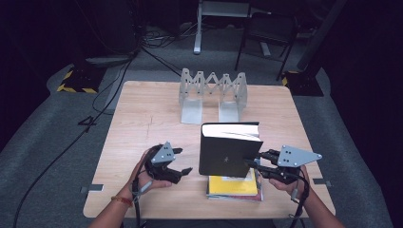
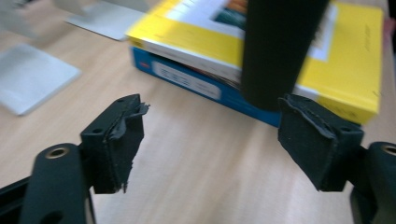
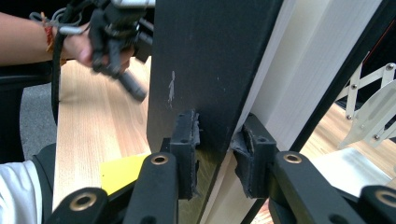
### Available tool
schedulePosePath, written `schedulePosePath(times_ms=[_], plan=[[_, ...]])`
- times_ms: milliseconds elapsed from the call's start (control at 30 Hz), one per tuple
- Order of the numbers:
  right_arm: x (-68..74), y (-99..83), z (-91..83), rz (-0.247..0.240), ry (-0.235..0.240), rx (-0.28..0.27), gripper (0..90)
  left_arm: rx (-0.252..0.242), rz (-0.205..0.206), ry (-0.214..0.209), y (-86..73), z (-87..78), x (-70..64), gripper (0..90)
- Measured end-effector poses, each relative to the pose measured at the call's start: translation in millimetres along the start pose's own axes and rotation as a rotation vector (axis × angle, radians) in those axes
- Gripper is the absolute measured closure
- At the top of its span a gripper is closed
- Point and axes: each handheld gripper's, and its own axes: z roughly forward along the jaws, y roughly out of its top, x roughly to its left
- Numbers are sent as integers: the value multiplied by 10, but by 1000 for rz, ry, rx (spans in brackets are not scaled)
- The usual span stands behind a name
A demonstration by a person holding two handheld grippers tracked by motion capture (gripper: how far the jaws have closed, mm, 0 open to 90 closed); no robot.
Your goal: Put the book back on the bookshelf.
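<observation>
The right gripper (image 1: 252, 164) pinches a matte black book (image 1: 228, 152) by its cover edge — upright over the yellow book (image 1: 233, 186). The left gripper (image 1: 183, 161) gapes empty beside it — bare wood between.

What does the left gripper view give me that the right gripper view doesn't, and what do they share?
Left gripper view: its own jaws spread wide with bare table between them, and a blue book under the yellow book. Right gripper view: its jaws clamped on the black book's front cover near the edge, the white page block, and the left gripper farther off. Both: the upright black book, the yellow book and the wooden table.
</observation>
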Motion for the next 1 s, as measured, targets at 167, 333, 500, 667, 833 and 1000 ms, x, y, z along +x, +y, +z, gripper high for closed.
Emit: schedulePosePath(times_ms=[167, 333, 500, 667, 833, 1000], plan=[[1, -7, -1, 0, 1, -5, 706, -6, 8, -37, 116, 209, -95, 211], [5, -21, -20, 1, 3, -8, 706, -47, 10, -48, 287, 346, -108, 223], [35, -37, -58, -9, -28, 7, 706, -123, 67, -68, 554, 356, -187, 303], [33, -95, -110, 2, -59, 25, 710, -153, 73, -80, 723, 300, -166, 322], [-6, -243, -96, 14, -74, 71, 558, -183, 84, -117, 804, 245, -127, 345], [-80, -299, -81, 74, -77, 68, 473, -223, 90, -119, 937, 191, -117, 348]])
